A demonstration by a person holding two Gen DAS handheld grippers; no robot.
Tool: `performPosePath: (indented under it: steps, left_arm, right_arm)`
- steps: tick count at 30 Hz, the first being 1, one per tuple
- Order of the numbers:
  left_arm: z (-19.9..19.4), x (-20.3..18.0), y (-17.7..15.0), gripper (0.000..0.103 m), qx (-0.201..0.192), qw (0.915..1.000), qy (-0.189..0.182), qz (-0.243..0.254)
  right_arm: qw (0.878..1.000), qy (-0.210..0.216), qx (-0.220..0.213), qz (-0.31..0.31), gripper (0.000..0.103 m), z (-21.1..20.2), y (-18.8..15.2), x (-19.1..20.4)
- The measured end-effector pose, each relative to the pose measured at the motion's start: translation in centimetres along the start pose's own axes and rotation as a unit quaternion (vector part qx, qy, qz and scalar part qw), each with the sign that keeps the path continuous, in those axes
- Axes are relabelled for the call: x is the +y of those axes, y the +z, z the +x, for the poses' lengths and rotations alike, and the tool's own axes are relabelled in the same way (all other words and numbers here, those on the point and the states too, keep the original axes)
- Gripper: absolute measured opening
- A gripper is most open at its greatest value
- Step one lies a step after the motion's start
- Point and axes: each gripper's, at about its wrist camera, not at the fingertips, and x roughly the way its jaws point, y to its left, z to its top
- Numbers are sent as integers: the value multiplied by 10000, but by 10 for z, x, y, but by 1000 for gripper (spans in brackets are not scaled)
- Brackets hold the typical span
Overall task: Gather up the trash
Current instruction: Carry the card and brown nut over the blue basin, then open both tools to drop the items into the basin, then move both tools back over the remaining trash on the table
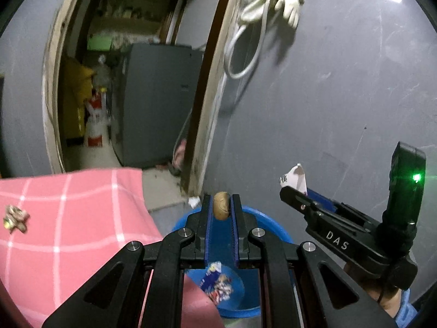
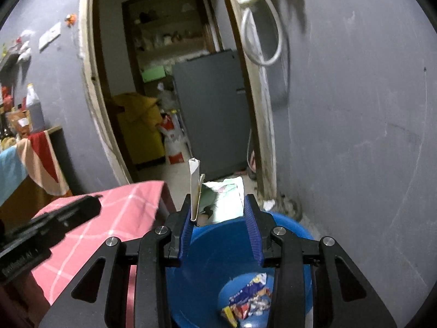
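Left gripper point(image 1: 221, 209) jaws pinch a tan peanut shell point(image 1: 221, 205); right gripper point(image 2: 220, 213) jaws spread, white folded wrapper point(image 2: 195, 188) against one, contact unclear; blue plastic bin point(image 2: 215, 248) partly hidden lower centre.

A pink checked cloth point(image 1: 82, 218) covers the table at left. Beyond an open doorway point(image 2: 174, 82) stand a grey refrigerator point(image 2: 213, 109) and a yellow bin point(image 2: 139, 125). White gloves point(image 1: 275, 2) and a cable loop point(image 1: 245, 52) hang on the grey wall point(image 1: 341, 95).
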Motion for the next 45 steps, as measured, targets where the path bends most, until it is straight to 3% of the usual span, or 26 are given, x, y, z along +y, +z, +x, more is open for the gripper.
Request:
performPosePath:
  steps: [13,16,20,23,25,29,32,38,42,45]
  left_arm:
    - [48,27,-13,10,932,9926,-85,-777]
    - [52,29,-14,13,1007,9920,-23,-758]
    - [50,30,-18,28,936,9925,28,-786]
    - [44,34,-17,29,861,9929,92,-812]
    - [39,36,-15,34,781,9936,175,-791]
    - [23,43,-10,53,481,9957,360,-711]
    - [8,50,-6,63,223,9960,543,-670]
    - [-31,65,-1,87,-470,9929,927,-584]
    - [-60,73,1,96,-957,9872,1180,-487]
    - [-81,79,1,98,-1236,9827,1317,-410]
  right_arm:
    - [9983,-93,552,182,44,23,-6,-10]
    - [9982,-111,563,197,46,23,-6,-11]
    - [9983,-144,521,223,50,22,-5,-13]
    - [9985,-165,479,218,50,22,-5,-13]
    - [9988,-166,418,208,52,20,-5,-13]
    - [9996,-119,172,184,70,12,-5,-10]
    - [9999,-60,-60,123,74,6,-2,-5]
    - [9984,102,-555,1,89,-4,4,10]
    - [9947,282,-978,-153,103,-14,6,25]
    - [9903,472,-1278,-271,103,-20,6,38]
